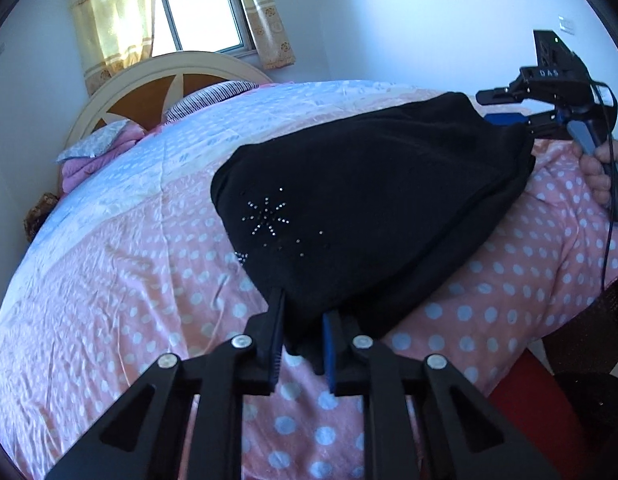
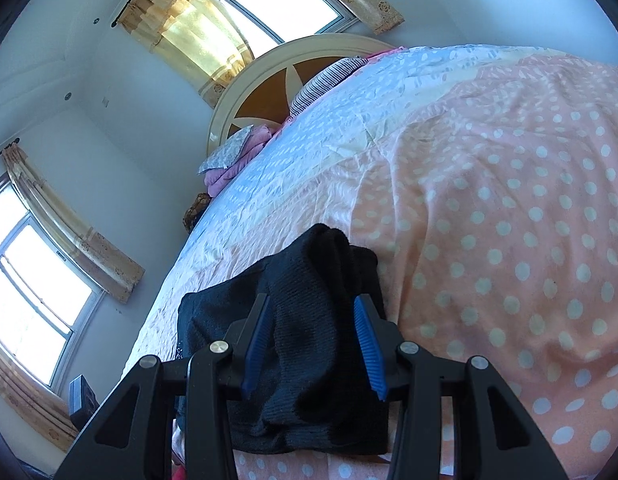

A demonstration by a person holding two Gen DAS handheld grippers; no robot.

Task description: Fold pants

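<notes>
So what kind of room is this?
A bedroom, most likely: a bed with a dotted cover, a rounded headboard, pillows, and a curtained window.

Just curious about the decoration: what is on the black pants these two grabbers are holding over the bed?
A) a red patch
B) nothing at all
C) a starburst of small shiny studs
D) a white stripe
C: small shiny studs form a starburst on the black pants.

Black pants [image 1: 369, 200] with a silvery rhinestone star, pink bedspread [image 1: 129, 280] with white polka dots, pale blue dotted band toward upper left, cream and brown headboard [image 1: 149, 84], yellow-beige floral curtains [image 1: 109, 20], black grippers with blue finger pads [image 2: 367, 336]
</notes>
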